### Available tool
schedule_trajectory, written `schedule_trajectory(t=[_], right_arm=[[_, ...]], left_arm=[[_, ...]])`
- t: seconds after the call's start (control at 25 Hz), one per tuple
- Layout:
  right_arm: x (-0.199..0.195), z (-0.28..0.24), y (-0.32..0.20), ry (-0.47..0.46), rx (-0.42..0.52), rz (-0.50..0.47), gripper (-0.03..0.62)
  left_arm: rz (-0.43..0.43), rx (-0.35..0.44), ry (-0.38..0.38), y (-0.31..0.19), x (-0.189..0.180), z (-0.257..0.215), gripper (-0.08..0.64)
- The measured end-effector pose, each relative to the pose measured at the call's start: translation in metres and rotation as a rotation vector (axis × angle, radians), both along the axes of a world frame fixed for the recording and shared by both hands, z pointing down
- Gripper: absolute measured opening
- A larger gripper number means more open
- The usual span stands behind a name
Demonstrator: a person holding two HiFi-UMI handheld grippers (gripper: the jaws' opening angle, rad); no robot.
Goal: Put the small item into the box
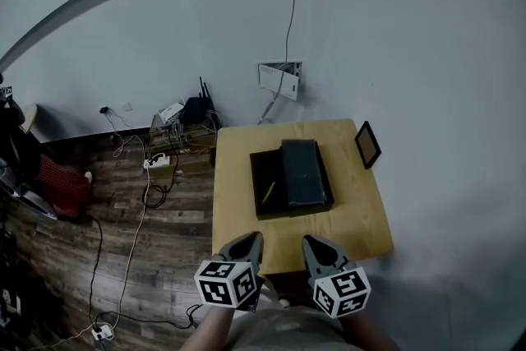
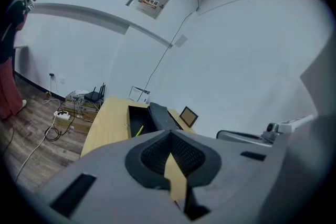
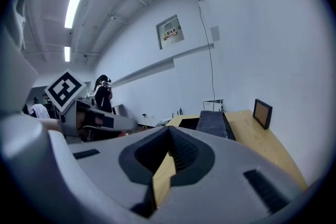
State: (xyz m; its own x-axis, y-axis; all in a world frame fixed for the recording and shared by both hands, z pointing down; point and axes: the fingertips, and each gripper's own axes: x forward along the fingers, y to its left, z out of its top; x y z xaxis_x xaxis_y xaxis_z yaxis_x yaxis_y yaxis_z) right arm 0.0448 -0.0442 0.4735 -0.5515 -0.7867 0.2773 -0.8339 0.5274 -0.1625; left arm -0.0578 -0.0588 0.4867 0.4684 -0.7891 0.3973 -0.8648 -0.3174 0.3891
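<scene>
Holding the left gripper (image 1: 251,237) and the right gripper (image 1: 311,242) side by side just over the near edge of the wooden table (image 1: 237,150), tips pointing toward the black box (image 1: 260,167) in the middle of the top. Carrying nothing in either one: both pairs of jaws pressing together at the tips, with only a thin sliver of table colour showing through the hollow between the pads (read from each gripper view, where nothing is sitting in that hollow). Seeing the small item (image 1: 268,192), a thin yellow-green stick, lying slantwise on the dark floor of the box's open left part, well apart from both grippers. Noting the dark lid (image 1: 300,172) resting across the right part of the box, probably parked there to leave the left part open for dropping things in. Judging the task, on this evidence, as looking done, with the stick inside and nothing else small showing on the tabletop apart from a dark frame (image 1: 367,144) standing near the far right edge, clear of the box. Reading the low, closed posture as a rest pose rather than an approach, since reaching for the stick would be calling for parting the jaws first and coming forward over the box rim.
</scene>
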Motion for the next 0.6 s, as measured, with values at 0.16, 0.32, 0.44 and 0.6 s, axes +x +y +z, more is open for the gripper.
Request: schedule_trajectory(t=[0.16,0.32,0.44,0.6], right_arm=[[0.0017,-0.0029,-0.0010,0.001,0.006,0.003,-0.002],[0.0037,-0.0038,-0.0006,0.001,0.010,0.004,-0.002],[0.0026,-0.0039,-0.0012,0.003,0.012,0.005,-0.002],[0.0029,-0.0045,-0.0026,0.003,0.014,0.004,-0.002]], left_arm=[[0.005,0.002,-0.007,-0.0016,0.0017,-0.0021,0.002],[0.007,0.000,-0.008,-0.0018,0.0036,-0.0020,0.002],[0.006,-0.003,-0.006,-0.0033,0.0021,-0.0024,0.002],[-0.001,-0.005,-0.001,-0.0052,0.0009,-0.0031,0.002]])
